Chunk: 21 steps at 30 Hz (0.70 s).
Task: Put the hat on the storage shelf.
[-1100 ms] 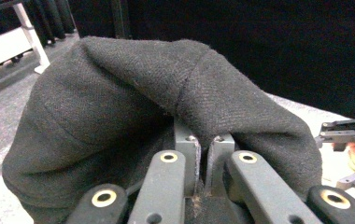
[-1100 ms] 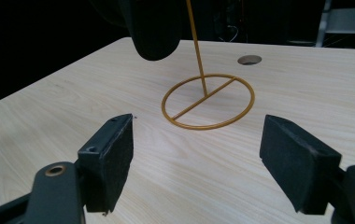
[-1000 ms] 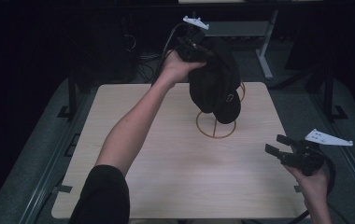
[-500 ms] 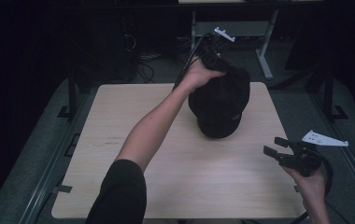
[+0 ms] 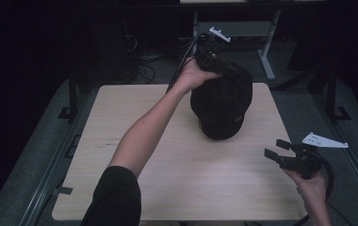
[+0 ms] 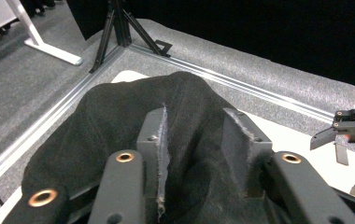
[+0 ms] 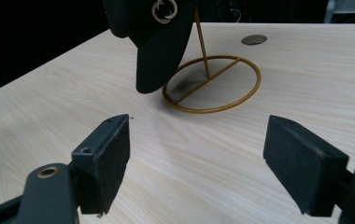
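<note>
— Over the far side of the table (image 5: 120, 188), what's changed?

— The cap (image 5: 222, 101) sat off to one side of the stand (image 7: 211, 84) a second ago; now it hangs right over it, brim toward us.

— Who's carrying it?

— The left gripper (image 5: 210, 59), jaws pinched on the crown cloth. Looks like it's being hung. The right gripper (image 5: 285, 157) waits near the table's edge, jaws apart, empty.

I am working in what looks like a lab or recording studio. My pale wooden table (image 5: 120, 141) stands alone on grey carpet (image 6: 21, 79), edged by metal rails (image 6: 49, 121). Black darkness surrounds it. On the far side are a tripod's legs (image 6: 119, 28), loose cables (image 5: 144, 59) and a white desk frame (image 5: 266, 56).
</note>
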### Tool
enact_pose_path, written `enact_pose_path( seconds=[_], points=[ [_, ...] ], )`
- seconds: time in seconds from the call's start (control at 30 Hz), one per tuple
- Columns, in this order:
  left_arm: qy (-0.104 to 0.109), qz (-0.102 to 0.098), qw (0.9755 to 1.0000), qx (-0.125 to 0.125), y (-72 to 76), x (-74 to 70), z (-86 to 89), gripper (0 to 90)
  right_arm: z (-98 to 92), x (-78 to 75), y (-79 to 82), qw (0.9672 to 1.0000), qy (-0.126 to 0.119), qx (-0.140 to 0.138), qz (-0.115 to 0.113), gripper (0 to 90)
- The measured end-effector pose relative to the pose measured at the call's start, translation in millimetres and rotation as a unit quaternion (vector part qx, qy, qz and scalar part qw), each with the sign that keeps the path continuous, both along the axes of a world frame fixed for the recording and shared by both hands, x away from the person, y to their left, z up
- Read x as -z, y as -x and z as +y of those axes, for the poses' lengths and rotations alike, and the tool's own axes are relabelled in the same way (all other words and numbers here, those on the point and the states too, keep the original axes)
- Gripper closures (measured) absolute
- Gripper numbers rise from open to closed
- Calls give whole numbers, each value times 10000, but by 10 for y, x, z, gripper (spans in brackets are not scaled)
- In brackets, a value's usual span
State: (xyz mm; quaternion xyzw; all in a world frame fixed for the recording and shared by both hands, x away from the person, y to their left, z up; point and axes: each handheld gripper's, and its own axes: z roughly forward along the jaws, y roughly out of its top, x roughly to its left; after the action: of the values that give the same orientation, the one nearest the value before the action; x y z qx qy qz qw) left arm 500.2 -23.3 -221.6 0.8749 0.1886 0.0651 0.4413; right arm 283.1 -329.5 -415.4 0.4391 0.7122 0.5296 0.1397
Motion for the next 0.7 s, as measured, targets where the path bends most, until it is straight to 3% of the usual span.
enact_pose_path(
  seconds=[0.33, 0.7],
  points=[
    [-72, -77, 9999, -57, 116, -37, 131, 518, 20, 13, -2, 9999, 73, 57, 49, 200],
    [-10, -39, 9998, -217, 199, -11, 380, 475, 149, 60, -29, 9991, 412, -63, 119, 196]
  ],
)
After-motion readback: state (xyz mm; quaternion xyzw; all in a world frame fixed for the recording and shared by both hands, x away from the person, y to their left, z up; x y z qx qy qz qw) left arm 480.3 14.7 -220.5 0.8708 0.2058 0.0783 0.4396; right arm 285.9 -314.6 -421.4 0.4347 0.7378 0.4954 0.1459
